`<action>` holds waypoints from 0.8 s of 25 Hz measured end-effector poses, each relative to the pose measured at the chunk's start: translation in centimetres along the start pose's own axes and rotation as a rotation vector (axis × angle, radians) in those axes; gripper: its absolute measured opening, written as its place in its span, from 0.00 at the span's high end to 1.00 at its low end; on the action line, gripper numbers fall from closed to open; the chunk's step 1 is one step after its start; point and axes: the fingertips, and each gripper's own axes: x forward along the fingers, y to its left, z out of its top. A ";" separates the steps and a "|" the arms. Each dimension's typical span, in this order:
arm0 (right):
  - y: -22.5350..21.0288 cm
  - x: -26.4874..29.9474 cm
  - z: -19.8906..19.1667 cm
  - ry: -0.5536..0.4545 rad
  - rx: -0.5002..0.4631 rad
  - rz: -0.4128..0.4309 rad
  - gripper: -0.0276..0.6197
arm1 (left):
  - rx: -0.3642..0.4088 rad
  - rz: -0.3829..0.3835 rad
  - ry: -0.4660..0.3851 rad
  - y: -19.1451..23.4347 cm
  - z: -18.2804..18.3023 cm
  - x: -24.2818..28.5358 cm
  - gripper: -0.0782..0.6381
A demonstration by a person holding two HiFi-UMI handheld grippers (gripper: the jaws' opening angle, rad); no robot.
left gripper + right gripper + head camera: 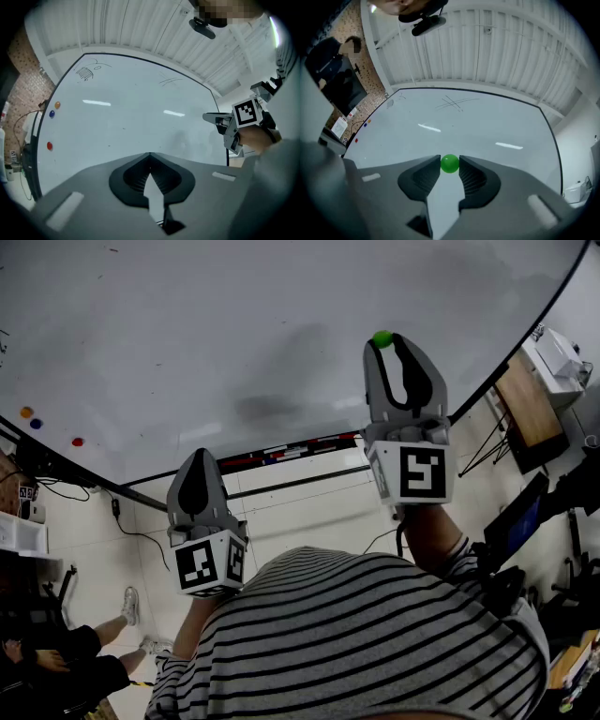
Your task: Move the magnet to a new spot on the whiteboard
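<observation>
The right gripper [450, 160] has its jaws drawn in to a narrow gap and pinches a small green magnet [450, 164] between the very tips. In the head view this sits right of centre in the upper half, over the whiteboard [234, 324]. Whether the magnet touches the board or hangs just off it cannot be told, so the scene fits either lifting it away or setting it down at a new place. The left gripper [150, 155] is closed on nothing and hangs lower, in the lower left of the head view. Three other small magnets, orange [26, 412], blue [36, 424] and red [78, 442], sit at the far left edge of the board. The green one looks like a hard, smooth, rounded button, probably very light, so its weight should matter less than the board's pull on it. Its curved sides look apt to squirt out of flat jaws. The present hold, across its widest part and centred between the tips, seems the safest one.
</observation>
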 end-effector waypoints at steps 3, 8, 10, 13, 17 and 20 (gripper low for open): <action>0.2 -2.1 0.8 -0.014 0.023 0.044 0.77 | 0.001 -0.001 -0.028 -1.9 0.3 -0.6 0.87; 0.4 -5.4 0.4 0.001 0.049 0.119 0.77 | 0.008 0.004 -0.043 -4.9 0.3 -2.1 0.87; 0.1 -7.0 0.2 0.013 0.061 0.129 0.77 | 0.008 0.006 -0.039 -5.9 -0.2 -2.9 0.87; -0.6 -9.2 0.0 0.037 0.070 0.140 0.77 | 0.002 -0.006 -0.027 -7.7 -0.5 -3.9 0.87; -1.4 -11.1 0.1 0.051 0.085 0.154 0.77 | 0.020 -0.022 -0.039 -10.1 0.7 -5.0 0.87; -2.1 -12.5 0.6 0.046 0.098 0.150 0.77 | 0.034 -0.036 -0.062 -11.4 1.3 -6.0 0.87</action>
